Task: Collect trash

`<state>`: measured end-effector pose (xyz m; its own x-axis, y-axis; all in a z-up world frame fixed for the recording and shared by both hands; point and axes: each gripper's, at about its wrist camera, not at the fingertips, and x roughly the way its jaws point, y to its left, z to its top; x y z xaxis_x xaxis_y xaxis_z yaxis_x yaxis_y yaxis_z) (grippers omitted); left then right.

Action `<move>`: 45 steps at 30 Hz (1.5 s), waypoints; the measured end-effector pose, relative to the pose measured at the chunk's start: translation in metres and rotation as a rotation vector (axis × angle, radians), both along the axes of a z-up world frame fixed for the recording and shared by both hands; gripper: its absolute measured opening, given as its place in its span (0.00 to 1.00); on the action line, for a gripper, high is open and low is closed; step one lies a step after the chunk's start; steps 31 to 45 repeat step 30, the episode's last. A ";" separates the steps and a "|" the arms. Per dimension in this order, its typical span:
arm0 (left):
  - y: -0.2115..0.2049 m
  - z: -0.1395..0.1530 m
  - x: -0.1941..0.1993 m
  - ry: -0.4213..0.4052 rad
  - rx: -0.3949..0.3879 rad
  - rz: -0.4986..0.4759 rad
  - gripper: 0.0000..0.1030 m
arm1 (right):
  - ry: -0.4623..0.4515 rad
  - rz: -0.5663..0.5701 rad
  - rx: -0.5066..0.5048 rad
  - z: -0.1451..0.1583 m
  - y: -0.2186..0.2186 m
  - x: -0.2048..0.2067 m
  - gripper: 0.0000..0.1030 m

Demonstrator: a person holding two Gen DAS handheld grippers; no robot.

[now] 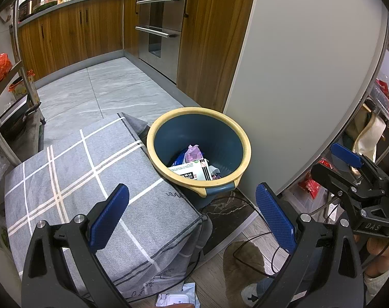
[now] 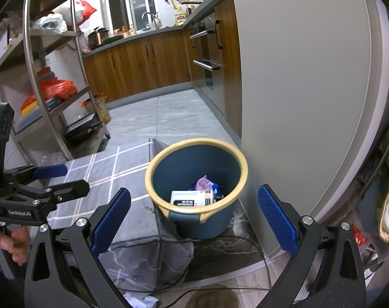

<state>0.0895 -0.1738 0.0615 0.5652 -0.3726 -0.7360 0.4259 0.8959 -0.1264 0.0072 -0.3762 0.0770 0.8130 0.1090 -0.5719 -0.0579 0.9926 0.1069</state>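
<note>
A blue trash bin with a yellow rim (image 1: 242,143) (image 2: 242,164) stands on the floor beside the grey fridge. Inside lie a white box (image 1: 192,170) (image 2: 190,197), a purple wrapper (image 1: 193,152) (image 2: 204,183) and a blue packet (image 2: 216,187). My left gripper (image 1: 192,213) is open and empty, held above the plaid-covered table, short of the bin. My right gripper (image 2: 194,213) is open and empty, hovering just before the bin. Each gripper shows in the other's view: the right gripper (image 1: 348,159), the left gripper (image 2: 50,172). A white wipes pack (image 1: 177,297) lies on the floor below the table.
A table with a grey plaid cloth (image 1: 91,179) (image 2: 112,169) stands left of the bin. The grey fridge side (image 1: 297,77) (image 2: 297,89) rises on the right. A metal shelf rack (image 2: 40,89) stands at left. Black cables (image 1: 246,251) run over the floor. Wooden kitchen cabinets (image 1: 79,30) lie beyond.
</note>
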 end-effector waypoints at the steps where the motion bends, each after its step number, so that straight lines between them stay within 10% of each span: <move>1: 0.000 0.000 0.000 0.001 0.000 0.001 0.94 | 0.000 0.000 0.000 0.000 0.000 0.000 0.95; 45: -0.009 -0.001 0.001 -0.001 -0.010 0.021 0.94 | -0.002 0.001 0.002 0.000 0.002 0.000 0.95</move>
